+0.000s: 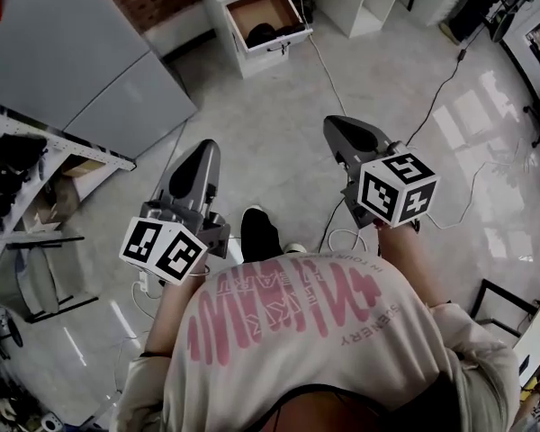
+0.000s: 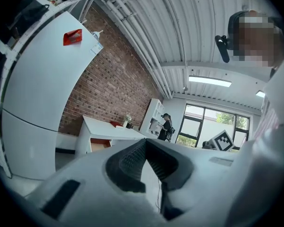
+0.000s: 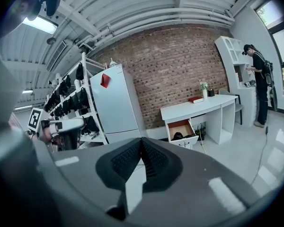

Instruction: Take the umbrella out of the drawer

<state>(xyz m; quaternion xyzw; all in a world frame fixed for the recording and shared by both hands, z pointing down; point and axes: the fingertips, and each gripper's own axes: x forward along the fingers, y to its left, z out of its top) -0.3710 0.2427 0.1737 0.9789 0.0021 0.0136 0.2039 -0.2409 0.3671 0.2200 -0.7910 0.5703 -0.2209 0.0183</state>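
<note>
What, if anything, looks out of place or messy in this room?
Only small things. The drawer of the white desk stands pulled open, with a dark object lying inside. A black cable trails loose across the glossy floor. Nothing looks spilled or broken.

drawer [image 1: 252, 9] open, upper centre, dark item inside | left gripper [image 1: 205, 148], right gripper [image 1: 338, 126] mid-frame, over floor [image 1: 270, 142]
</note>
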